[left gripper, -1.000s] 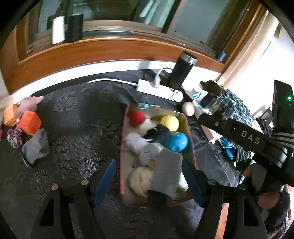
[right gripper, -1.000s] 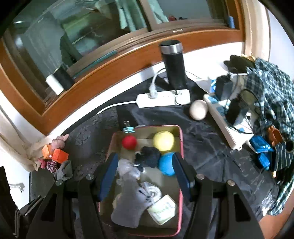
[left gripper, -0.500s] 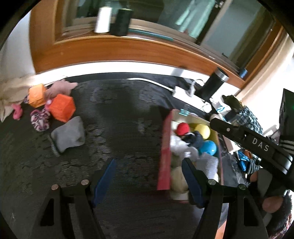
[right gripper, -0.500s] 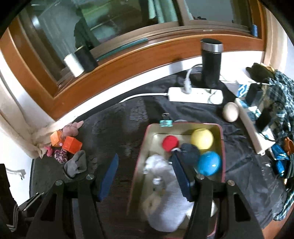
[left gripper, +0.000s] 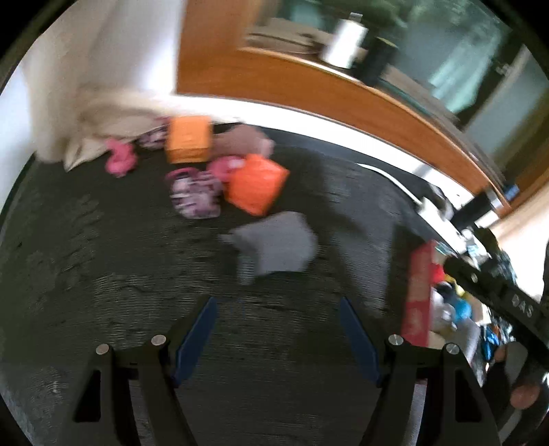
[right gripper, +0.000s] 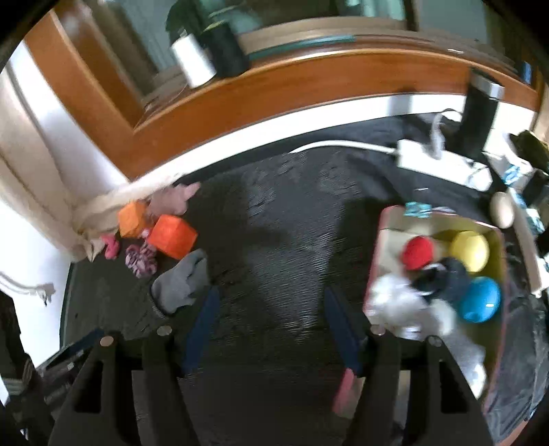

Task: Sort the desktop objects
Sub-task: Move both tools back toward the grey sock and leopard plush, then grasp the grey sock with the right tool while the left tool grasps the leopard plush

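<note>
Daylight from window [right gripper: 308,20], soft and even; faint shadows on dark cloth [right gripper: 274,260]. Left view heavily motion-smeared, cubes [left gripper: 255,187] streaked. Right view sharper, edges blurred. Fisheye bends sill [right gripper: 274,92], black corners

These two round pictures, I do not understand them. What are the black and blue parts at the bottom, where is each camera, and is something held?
A person holds one tool in each hand; there is no robot arm. Each picture comes from a fisheye camera on a tool, looking forward along its two blue fingers. The left hand-held gripper is open and empty, and so is the right hand-held gripper. On the dark cloth lie a grey sock, two orange cubes and pink toys. The box on the right holds three balls.
</note>
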A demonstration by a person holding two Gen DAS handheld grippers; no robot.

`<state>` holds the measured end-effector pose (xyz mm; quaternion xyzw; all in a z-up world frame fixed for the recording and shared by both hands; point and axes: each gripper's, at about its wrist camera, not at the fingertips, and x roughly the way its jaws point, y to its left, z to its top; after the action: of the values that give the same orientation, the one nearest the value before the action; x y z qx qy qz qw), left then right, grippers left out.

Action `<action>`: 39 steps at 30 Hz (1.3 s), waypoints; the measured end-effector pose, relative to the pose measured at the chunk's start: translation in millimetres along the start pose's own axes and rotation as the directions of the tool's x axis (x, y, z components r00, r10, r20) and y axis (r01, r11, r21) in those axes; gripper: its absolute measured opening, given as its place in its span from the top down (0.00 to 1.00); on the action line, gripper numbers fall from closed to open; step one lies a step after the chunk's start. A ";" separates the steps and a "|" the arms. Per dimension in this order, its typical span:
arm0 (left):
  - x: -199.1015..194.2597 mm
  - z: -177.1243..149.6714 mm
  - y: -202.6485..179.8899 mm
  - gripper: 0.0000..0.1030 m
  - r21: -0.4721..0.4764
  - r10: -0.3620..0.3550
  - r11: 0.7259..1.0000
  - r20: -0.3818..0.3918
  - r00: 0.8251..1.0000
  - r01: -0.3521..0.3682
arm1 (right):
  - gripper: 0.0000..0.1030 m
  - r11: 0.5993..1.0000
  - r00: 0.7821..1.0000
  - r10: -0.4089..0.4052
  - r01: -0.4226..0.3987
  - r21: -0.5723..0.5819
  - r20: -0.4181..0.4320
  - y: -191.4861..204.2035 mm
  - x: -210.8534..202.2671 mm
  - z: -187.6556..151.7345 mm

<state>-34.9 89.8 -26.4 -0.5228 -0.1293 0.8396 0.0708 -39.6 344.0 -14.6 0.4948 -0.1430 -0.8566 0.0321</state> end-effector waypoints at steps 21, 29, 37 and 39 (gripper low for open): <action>63.5 75.0 95.8 0.27 -0.085 0.020 0.996 -0.014 1.000 -0.021 | 0.23 0.988 0.979 0.043 -0.071 -0.136 -0.200 100.5 119.7 -6.0; 106.6 98.7 94.6 0.27 -0.052 0.027 0.998 -0.048 0.999 -0.030 | 0.23 0.986 0.970 0.018 -0.058 -0.159 -0.243 105.7 152.1 -5.3; 133.8 105.1 88.0 0.29 -0.020 0.023 1.000 -0.063 0.998 -0.024 | 0.20 0.983 0.961 0.057 -0.102 -0.153 -0.271 104.5 164.3 -1.6; 135.0 104.9 83.7 0.43 -0.006 0.020 1.000 -0.063 0.998 -0.021 | 0.20 0.982 0.958 0.069 -0.114 -0.152 -0.277 104.4 166.7 -0.6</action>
<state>-187.4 29.0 -122.8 -0.5506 -0.1244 0.8229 0.0646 -132.9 211.3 -125.8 0.5956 -0.0882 -0.7874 0.1323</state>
